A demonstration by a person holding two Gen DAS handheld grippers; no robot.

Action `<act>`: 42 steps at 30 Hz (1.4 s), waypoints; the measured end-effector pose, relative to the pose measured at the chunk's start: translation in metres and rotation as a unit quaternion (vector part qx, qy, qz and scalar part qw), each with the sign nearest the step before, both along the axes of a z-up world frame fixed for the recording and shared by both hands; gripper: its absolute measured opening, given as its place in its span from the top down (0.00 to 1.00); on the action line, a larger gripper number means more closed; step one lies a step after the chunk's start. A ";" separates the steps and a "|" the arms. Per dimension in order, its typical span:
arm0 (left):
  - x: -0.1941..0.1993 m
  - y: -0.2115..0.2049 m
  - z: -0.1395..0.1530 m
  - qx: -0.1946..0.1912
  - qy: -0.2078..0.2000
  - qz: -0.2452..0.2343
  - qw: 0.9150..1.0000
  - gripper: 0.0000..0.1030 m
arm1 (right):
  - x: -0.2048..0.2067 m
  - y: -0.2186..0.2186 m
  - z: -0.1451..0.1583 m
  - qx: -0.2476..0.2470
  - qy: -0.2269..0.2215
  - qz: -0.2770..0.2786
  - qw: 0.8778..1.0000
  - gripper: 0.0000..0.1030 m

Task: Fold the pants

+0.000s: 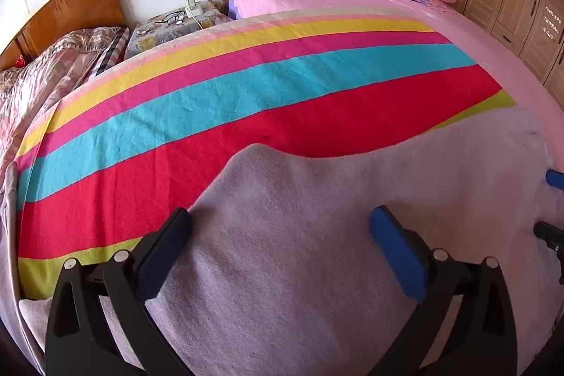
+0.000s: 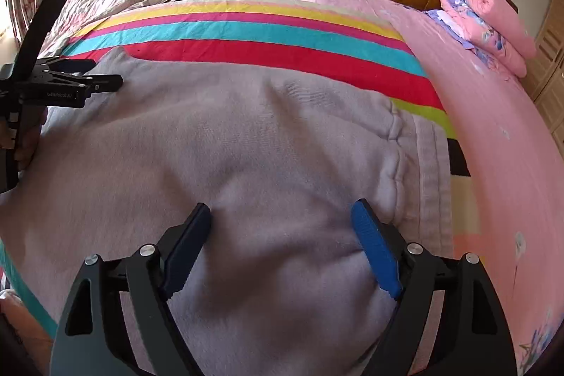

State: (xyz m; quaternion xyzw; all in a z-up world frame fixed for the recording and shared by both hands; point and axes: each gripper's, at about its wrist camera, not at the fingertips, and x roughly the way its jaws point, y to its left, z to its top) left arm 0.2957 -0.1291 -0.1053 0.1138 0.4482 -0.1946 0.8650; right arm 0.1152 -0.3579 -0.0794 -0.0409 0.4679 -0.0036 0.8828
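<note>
A striped blanket [image 1: 246,101] is covering a bed, and pale lilac fleece pants [image 2: 246,136] are lying spread flat across its near side. The pants are looking soft, thick and limp, likely sagging unless gathered at the ribbed waistband [image 2: 431,164]. The left gripper [image 1: 282,231] and right gripper [image 2: 282,217] are hovering over the cloth, jaws spread wide, grasping nothing.

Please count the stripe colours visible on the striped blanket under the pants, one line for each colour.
On the striped blanket:
Pale pink: 1
Yellow: 1
Magenta pink: 1
Turquoise: 1
Red: 1
Lime green: 1
Total: 6 colours
</note>
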 end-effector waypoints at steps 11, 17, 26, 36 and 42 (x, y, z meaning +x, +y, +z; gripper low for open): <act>-0.001 0.001 0.001 -0.006 -0.004 0.010 1.000 0.01 | 0.000 0.002 -0.003 0.005 -0.004 -0.012 1.000 0.18; -0.020 0.050 0.051 -0.068 -0.018 0.017 0.997 0.02 | 0.023 0.035 0.028 -0.024 -0.005 -0.036 0.999 0.18; -0.098 0.318 0.082 -0.103 -0.082 0.254 0.958 0.01 | 0.101 0.220 0.075 0.097 -0.061 0.209 0.971 0.18; -0.233 0.527 0.054 -0.136 -0.080 0.519 0.840 0.02 | 0.171 0.513 0.072 0.179 0.023 0.467 0.866 0.29; -0.259 0.581 0.032 -0.188 -0.075 0.573 0.794 0.09 | 0.168 0.682 0.055 0.166 0.060 0.584 0.792 0.39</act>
